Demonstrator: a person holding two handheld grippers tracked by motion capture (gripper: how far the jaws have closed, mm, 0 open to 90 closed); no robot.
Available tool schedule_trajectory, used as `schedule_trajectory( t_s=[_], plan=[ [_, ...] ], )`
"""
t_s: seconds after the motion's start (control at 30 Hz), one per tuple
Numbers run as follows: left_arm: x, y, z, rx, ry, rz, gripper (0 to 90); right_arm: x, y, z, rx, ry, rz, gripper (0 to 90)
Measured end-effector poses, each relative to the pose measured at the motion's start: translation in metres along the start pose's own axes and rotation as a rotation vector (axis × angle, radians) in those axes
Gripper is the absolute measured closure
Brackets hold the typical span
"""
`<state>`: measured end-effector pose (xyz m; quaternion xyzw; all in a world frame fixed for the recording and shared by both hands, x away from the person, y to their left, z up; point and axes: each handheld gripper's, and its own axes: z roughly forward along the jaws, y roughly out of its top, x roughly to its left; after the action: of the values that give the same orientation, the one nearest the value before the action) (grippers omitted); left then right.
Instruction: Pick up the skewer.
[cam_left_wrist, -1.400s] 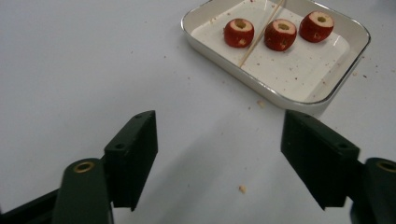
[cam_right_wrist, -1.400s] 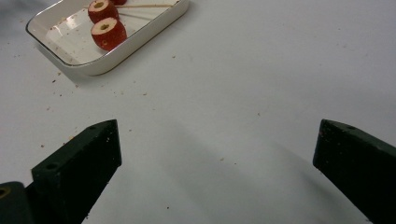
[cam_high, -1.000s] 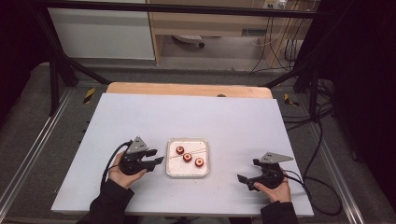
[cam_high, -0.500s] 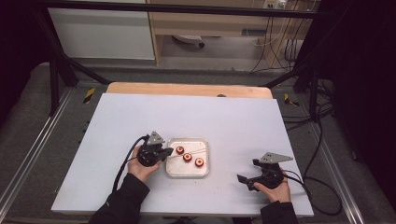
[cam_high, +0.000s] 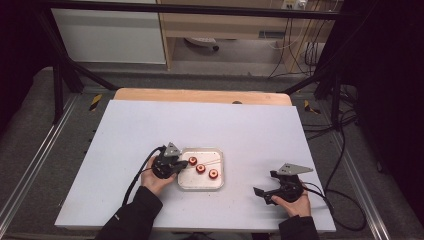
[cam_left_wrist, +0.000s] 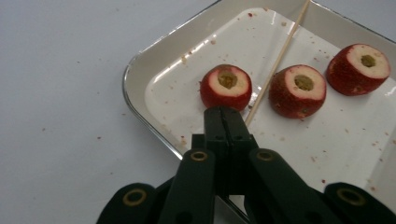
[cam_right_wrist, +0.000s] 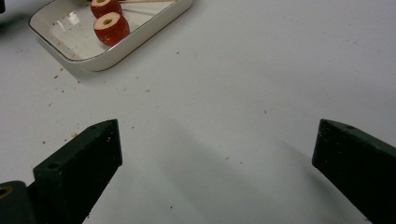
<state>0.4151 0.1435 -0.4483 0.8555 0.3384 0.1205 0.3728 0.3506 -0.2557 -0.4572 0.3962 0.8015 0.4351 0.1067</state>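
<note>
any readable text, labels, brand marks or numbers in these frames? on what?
None readable. The tray, the three cored red fruits and the skewer are unmarked; so are the left gripper and right gripper. The yellow-black strips on the floor rails are a pattern, no text.

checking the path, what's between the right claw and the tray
Bare white table with a few crumbs lies between the open right claw and the tray, seen in the right gripper view.

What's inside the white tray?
In the white tray lie three red cored fruits, a thin wooden skewer and crumbs. The shut left gripper hides a bit of the tray floor.
</note>
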Motion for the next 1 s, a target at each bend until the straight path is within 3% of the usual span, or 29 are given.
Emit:
schedule_trajectory(
  t_s=[0.3, 0.5, 0.63, 0.8, 1.0],
  plan=[
    [-0.008, -0.002, -0.007, 0.038, -0.027, 0.047, 89.8, 0.0, -0.001, 0.0, 0.008, 0.0, -0.005, 2.0],
    [-0.008, 0.002, -0.009, -0.015, -0.036, 0.035, 78.8, 0.0, 0.0, 0.0, 0.006, 0.001, 0.001, 1.9],
    [-0.012, 0.005, -0.005, 0.004, -0.05, 0.043, 77.4, 0.0, 0.0, 0.001, 0.009, 0.002, -0.003, 1.9],
    [-0.019, 0.006, 0.002, 0.031, -0.035, 0.07, 79.7, 0.0, 0.0, 0.001, 0.006, 0.002, -0.001, 2.0],
    [-0.022, 0.006, 0.004, 0.029, -0.001, 0.086, 82.7, 0.0, 0.0, 0.001, 0.007, 0.002, -0.001, 1.9]
  ],
)
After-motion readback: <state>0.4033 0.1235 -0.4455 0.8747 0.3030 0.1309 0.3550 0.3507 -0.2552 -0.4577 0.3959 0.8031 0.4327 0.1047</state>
